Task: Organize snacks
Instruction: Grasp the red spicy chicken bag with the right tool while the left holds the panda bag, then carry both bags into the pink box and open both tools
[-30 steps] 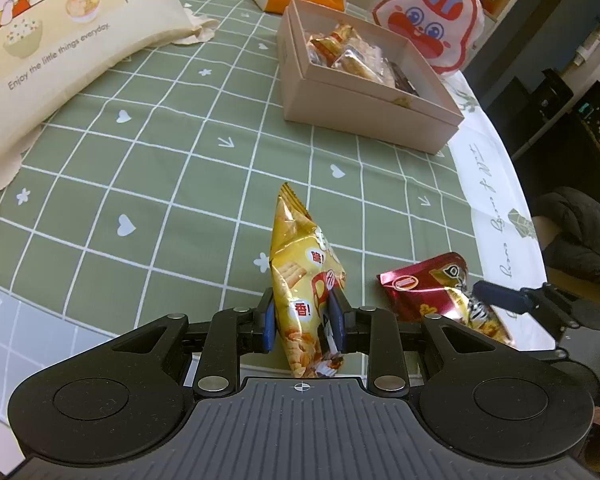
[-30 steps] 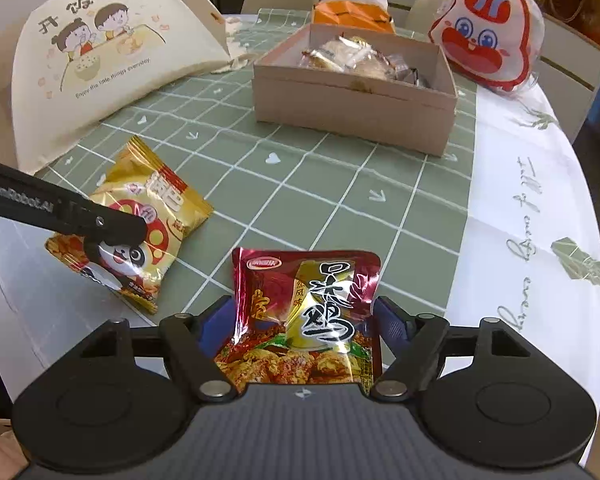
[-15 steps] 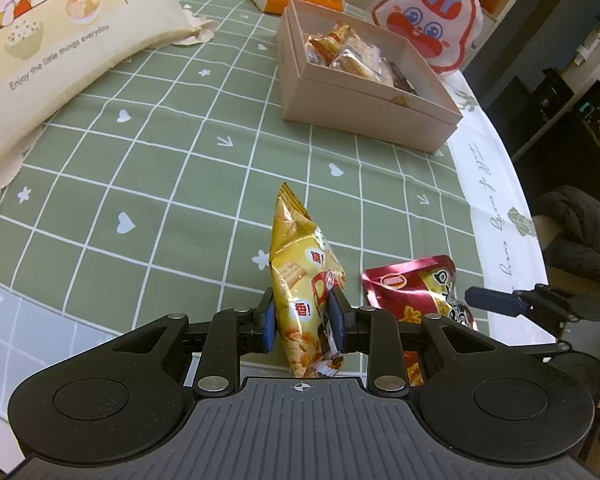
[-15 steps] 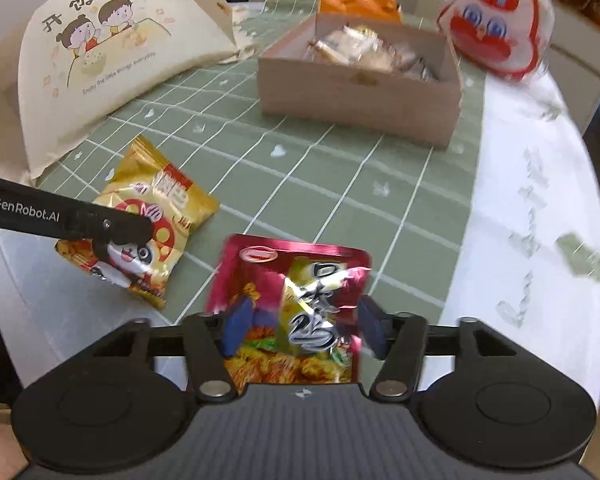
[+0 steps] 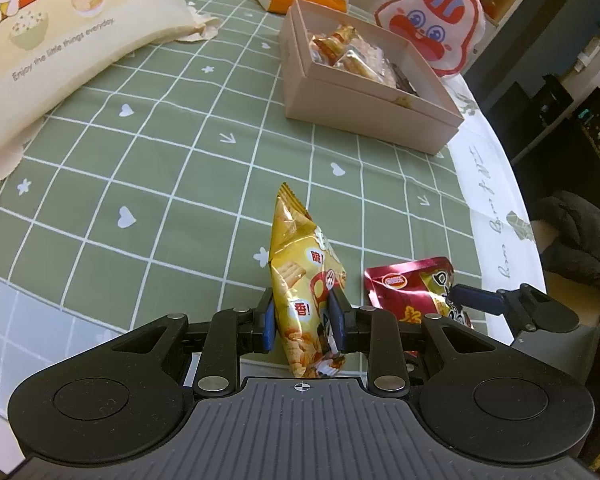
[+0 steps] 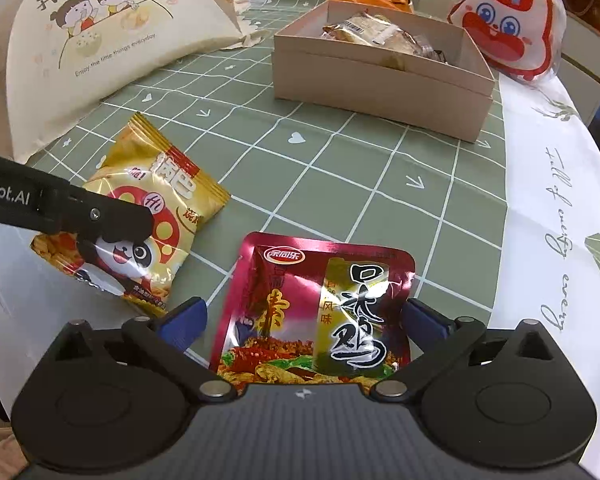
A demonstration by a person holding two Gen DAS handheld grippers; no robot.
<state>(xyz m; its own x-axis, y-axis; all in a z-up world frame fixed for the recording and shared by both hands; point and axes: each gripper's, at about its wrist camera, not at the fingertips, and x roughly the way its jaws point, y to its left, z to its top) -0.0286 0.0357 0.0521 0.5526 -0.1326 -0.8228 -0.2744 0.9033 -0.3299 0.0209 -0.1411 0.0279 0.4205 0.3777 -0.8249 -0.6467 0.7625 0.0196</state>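
Here the green checked tablecloth (image 5: 140, 152) carries a cream food cover (image 6: 112, 40) and an open beige box (image 6: 380, 80) of wrapped snacks. Nearer, the left gripper (image 5: 303, 320) pinches the yellow snack bag (image 5: 300, 280) between its pads — the bag stands on edge. The right gripper (image 6: 304, 316) is opening, its pads clear of the red snack packet (image 6: 316, 312) lying flat between them.

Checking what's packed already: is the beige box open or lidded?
Open. The beige box has no lid on it, and wrapped snacks show inside over its rim.
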